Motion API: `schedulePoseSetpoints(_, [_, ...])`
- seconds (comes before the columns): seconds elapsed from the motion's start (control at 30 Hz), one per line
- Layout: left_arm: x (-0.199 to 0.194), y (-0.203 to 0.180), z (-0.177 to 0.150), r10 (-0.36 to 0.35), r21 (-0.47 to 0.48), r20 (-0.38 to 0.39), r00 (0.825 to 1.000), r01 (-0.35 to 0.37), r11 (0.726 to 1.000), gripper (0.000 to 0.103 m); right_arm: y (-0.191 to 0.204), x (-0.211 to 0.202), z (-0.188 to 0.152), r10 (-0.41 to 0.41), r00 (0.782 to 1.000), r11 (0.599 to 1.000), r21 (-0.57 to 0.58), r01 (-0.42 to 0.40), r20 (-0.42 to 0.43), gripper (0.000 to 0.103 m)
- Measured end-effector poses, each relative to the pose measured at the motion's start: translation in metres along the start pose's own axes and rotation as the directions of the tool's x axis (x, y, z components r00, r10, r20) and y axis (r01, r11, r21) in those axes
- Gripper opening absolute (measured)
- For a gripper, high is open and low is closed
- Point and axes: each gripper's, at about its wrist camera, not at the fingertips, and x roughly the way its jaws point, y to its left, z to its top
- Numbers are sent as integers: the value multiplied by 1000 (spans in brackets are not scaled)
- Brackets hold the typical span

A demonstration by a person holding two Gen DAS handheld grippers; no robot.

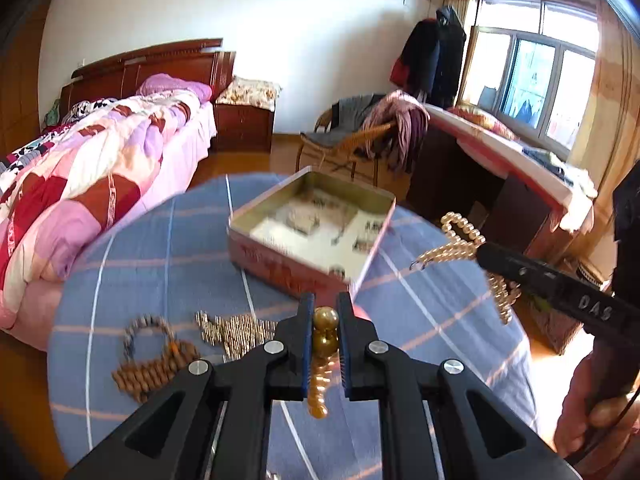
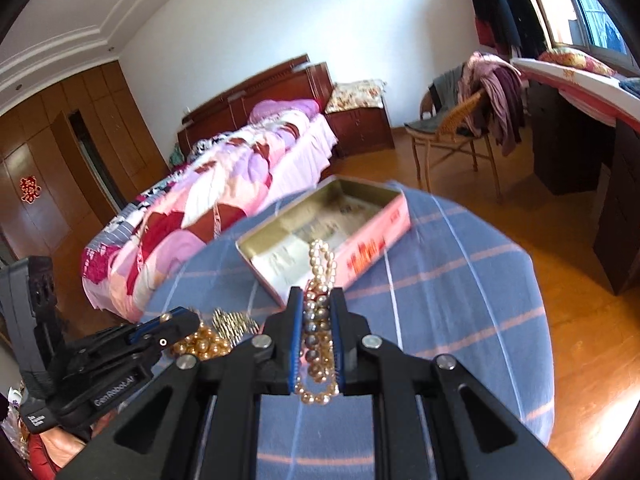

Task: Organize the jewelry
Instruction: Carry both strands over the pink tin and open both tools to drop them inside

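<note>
Both tongs clamped on bead strands above the blue plaid table.

L gripper (image 1: 325,322): jaws nearly closed, pinching a gold bead strand (image 1: 323,344) that hangs down btwn the pads. R gripper (image 2: 317,316): jaws narrow, gripping a bunched pearl necklace (image 2: 320,280), one loop sticking up past the tips, rest drooping below. Open pink tin box (image 1: 280,264) sits on the tablecloth (image 1: 160,248) just ahead of both. Brown bead bracelet (image 1: 148,372) and a gold chain pile (image 1: 232,334) lie left of the L tips.
</note>
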Motion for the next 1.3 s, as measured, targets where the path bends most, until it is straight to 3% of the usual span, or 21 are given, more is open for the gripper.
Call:
schedulePoseSetpoints(0.2, [16,0,46,1,15,62,998,-2,1000,10,7,31,37,30,999,1000,-10,-30,45,16])
schedulePoseSetpoints(0.3, [33,2,68,-33,9,83,996,33,999,10,7,53,47,45,998,999,-17,-44,40,16])
schedulePoseSetpoints(0.53, [116,23,71,29,-22,-46,999,-30,999,10,-11,120,41,111,991,993,47,-108,-71,16])
schedulePoseSetpoints(0.57, [125,26,67,41,-26,-68,997,-43,999,10,-12,124,40,114,990,993,53,-110,-78,20])
schedulePoseSetpoints(0.63, [136,32,62,56,-41,-107,993,-61,997,11,-15,130,37,120,989,991,66,-114,-92,37])
schedulePoseSetpoints(0.67, [138,32,61,51,-46,-124,991,-57,997,13,-17,130,36,121,988,991,74,-114,-94,57])
schedulePoseSetpoints(0.7, [141,35,59,42,-56,-148,988,-50,997,23,-19,126,34,111,991,991,79,-105,-79,63])
schedulePoseSetpoints(0.73, [141,39,56,38,-71,-170,985,-51,996,39,-20,120,33,98,993,993,71,-93,-63,63])
schedulePoseSetpoints(0.8, [134,42,54,53,-82,-156,986,-66,994,57,-21,105,31,53,998,997,51,-51,-37,62])
schedulePoseSetpoints(0.83, [126,44,51,68,-79,-129,989,-79,994,60,-23,99,28,21,999,999,47,-20,-33,61])
schedulePoseSetpoints(0.97, [103,49,44,146,-75,-88,985,-152,985,60,-37,81,8,-75,994,994,73,81,-73,30])
schedulePoseSetpoints(1.0, [102,52,44,156,-80,-84,984,-163,983,60,-41,80,0,-102,989,991,74,110,-106,27])
schedulePoseSetpoints(1.13, [94,59,39,195,-96,-88,977,-203,974,60,-40,102,-19,-103,963,991,57,121,-247,25])
schedulePoseSetpoints(1.3, [79,71,36,230,-100,-74,970,-237,966,60,-16,127,-17,17,952,1000,27,-9,-306,22])
